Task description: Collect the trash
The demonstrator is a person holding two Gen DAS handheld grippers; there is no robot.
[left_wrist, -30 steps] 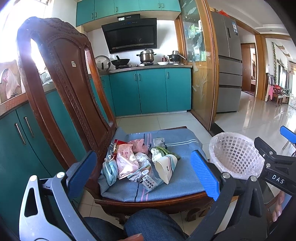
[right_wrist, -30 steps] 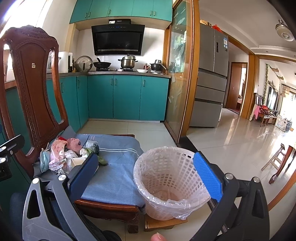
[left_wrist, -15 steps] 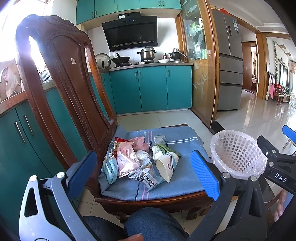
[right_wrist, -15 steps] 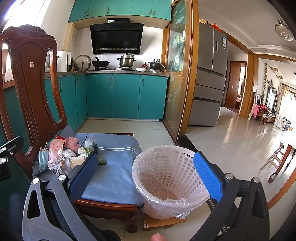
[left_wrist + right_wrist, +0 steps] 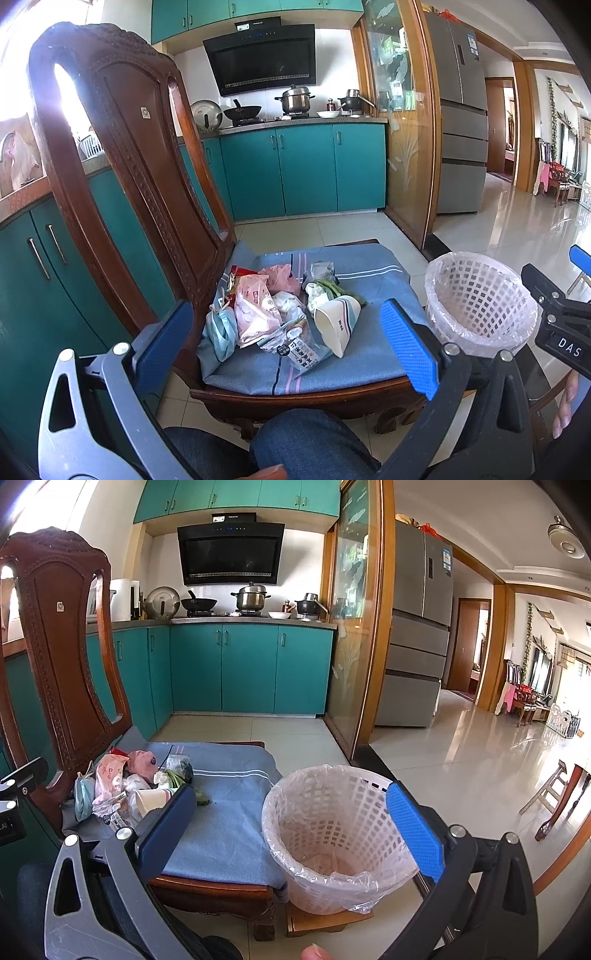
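Note:
A heap of trash lies on the blue cushion of a wooden chair: a white paper cup on its side, a pink wrapper, a blue face mask, a clear printed packet and green scraps. The heap also shows in the right wrist view. A white lattice basket lined with a clear bag stands right of the chair; it also shows in the left wrist view. My left gripper is open and empty, short of the heap. My right gripper is open and empty before the basket.
The chair's tall carved back rises at the left. Teal cabinets and a stove with pots stand behind. A glass door frame and a fridge are at the right. The person's knee is below the chair's front edge.
Both grippers have edged slightly forward toward the chair and basket. Both stay open and empty. The trash has not moved.

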